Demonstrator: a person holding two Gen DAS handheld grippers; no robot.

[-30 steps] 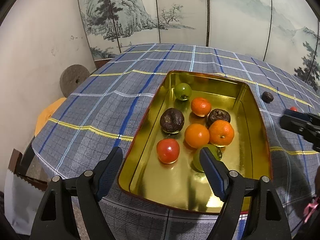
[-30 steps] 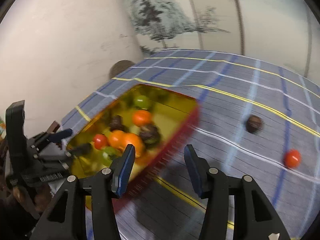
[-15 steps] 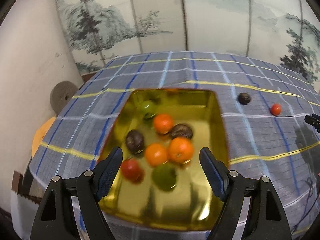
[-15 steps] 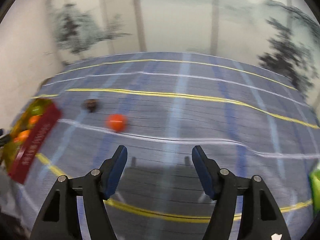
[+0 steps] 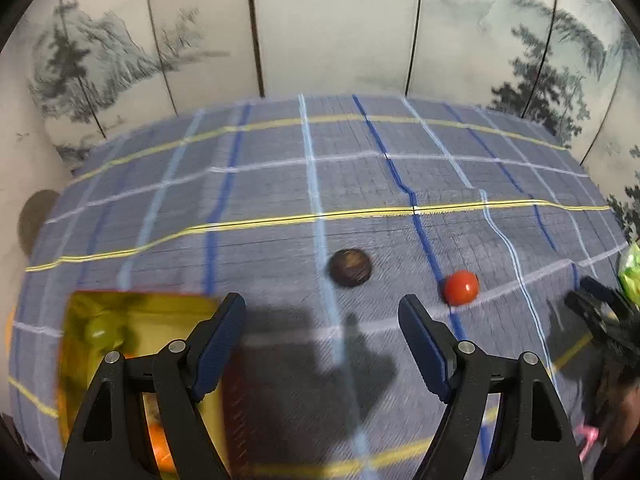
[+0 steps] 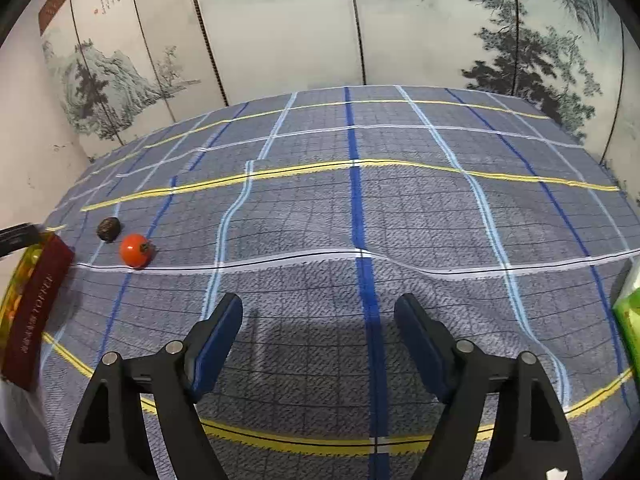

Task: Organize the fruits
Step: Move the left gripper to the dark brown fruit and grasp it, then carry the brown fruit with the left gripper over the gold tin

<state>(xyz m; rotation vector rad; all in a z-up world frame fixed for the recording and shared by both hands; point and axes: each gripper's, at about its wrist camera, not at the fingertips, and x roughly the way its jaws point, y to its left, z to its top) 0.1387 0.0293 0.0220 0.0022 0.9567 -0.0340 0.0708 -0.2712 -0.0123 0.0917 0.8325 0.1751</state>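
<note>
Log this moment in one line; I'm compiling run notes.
left gripper: open, empty | right gripper: open, empty | tomato, dark fruit: on cloth beside tray

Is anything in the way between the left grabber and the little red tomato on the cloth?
Nothing visible is. The left gripper is open, and only bare checked tablecloth lies between it and the red tomato. The dark brown fruit sits off to the tomato's left, not touching it.
</note>
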